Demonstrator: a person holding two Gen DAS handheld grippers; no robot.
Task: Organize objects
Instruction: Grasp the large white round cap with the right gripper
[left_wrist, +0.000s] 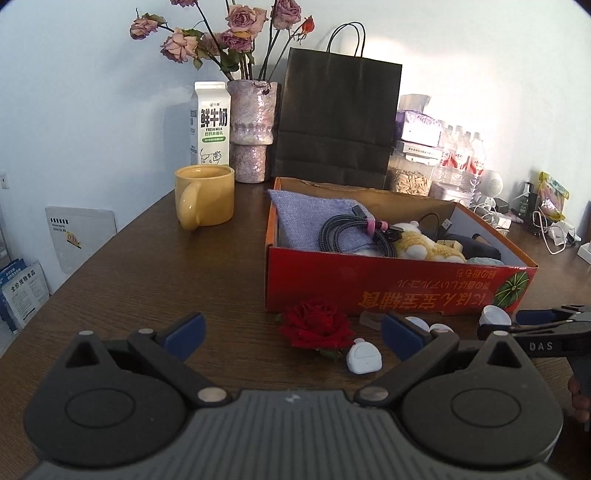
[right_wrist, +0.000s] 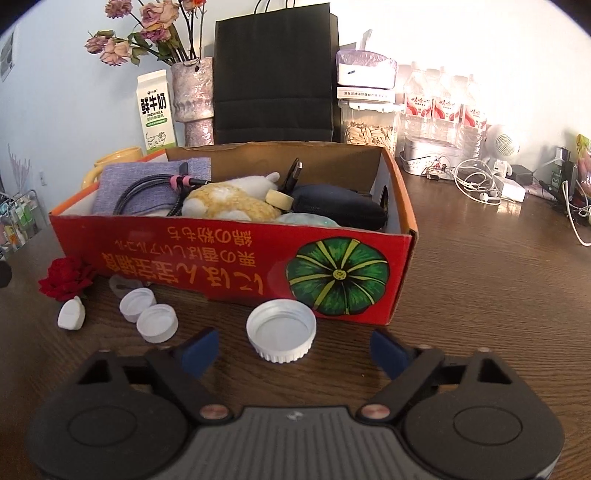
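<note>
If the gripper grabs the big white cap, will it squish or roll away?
The big cap looks like stiff ridged plastic, so it probably won't squish. It lies flat, open side up, so it likely won't roll, though it may slide on the smooth table. It seems light.
</note>
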